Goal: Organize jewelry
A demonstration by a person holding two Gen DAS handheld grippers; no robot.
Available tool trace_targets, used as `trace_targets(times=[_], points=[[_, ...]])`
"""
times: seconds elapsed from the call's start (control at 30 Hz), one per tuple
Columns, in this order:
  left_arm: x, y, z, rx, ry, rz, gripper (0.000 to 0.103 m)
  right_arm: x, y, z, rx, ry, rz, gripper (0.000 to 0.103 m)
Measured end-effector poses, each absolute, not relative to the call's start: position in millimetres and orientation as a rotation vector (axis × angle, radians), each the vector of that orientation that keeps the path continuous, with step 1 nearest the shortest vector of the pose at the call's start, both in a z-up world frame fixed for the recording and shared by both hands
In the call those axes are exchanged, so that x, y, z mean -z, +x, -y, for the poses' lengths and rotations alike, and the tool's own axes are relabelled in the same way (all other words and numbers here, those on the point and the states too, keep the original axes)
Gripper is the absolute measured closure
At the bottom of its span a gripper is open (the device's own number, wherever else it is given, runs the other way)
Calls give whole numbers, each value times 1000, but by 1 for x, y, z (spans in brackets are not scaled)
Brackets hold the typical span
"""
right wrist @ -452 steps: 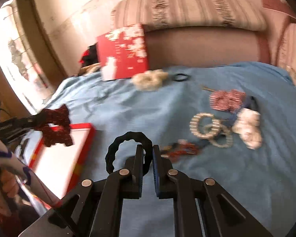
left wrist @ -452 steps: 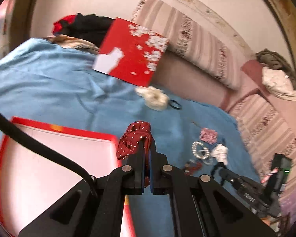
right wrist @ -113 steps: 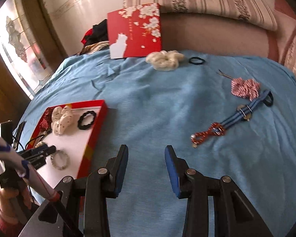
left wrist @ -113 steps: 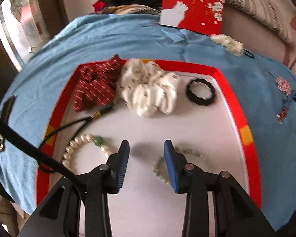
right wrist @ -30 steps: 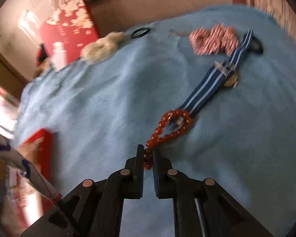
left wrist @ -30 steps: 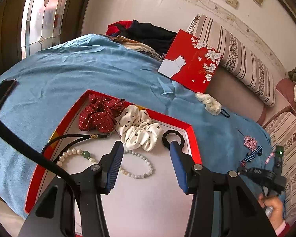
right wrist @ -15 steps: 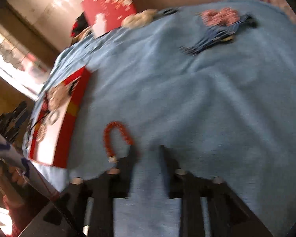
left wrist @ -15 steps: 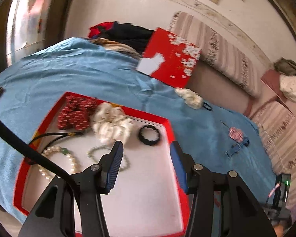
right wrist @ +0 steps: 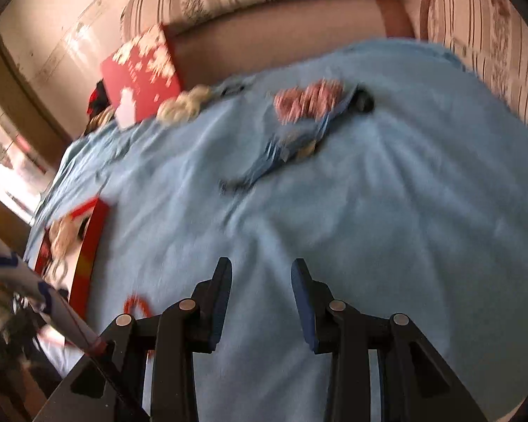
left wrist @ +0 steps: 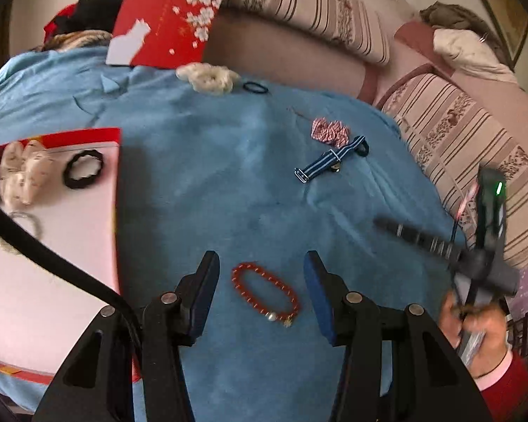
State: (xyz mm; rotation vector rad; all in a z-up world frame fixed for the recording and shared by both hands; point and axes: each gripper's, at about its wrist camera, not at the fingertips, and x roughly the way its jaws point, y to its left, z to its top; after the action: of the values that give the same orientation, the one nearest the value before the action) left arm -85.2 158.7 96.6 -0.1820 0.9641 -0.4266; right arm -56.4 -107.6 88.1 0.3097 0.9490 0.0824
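— Since a second ago the red bead bracelet (left wrist: 264, 293) has left the right gripper (right wrist: 260, 270); back then its fingers were pinched on the beads, now they stand spread with nothing between them.

— And where does the bracelet lie?

— Flat on the blue blanket (left wrist: 211, 183), between the spread fingers of the left gripper (left wrist: 260, 263), touching neither. It is a loop of small red beads with one white bead and a tiny gold charm at its near end.

— The left gripper moved too?

— Yes, it was over the red tray (left wrist: 114, 190) before; now the tray sits to its left, holding a black scrunchie (left wrist: 83, 170) and a white spotted scrunchie (left wrist: 23, 176).

— Anything else around?

— Farther off on the blanket: a blue striped strap (left wrist: 329, 162), a pink-and-white scrunchie (left wrist: 329, 130), a cream scrunchie (left wrist: 209, 75), a thin black hair tie (left wrist: 255, 87), and a red box lid (left wrist: 165, 24) propped against the sofa. The right wrist view is blurred.
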Motion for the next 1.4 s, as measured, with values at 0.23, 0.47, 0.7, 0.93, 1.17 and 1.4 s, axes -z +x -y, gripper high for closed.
trace_targets(times=[0.23,0.47,0.7,0.93,1.17,1.4], points=[[-63,-74,-166,412,-201,-1001,55,-104,53,121,13,203,-921,51],[-59,-58,-188,436,-272,-1004,55,-62,154,129,87,143,-1023,46],[-59,-47,-190,505,-344,-1019,55,-50,166,130,86,147,-1038,93],[-55,-57,-184,519,-328,-1056,55,-124,66,112,-72,160,-892,93],[-41,-78,-164,492,-162,-1082,57,-139,-44,98,-214,208,-875,92],[-33,-73,-149,534,-171,-1094,58,-122,-92,98,-218,245,-890,92]])
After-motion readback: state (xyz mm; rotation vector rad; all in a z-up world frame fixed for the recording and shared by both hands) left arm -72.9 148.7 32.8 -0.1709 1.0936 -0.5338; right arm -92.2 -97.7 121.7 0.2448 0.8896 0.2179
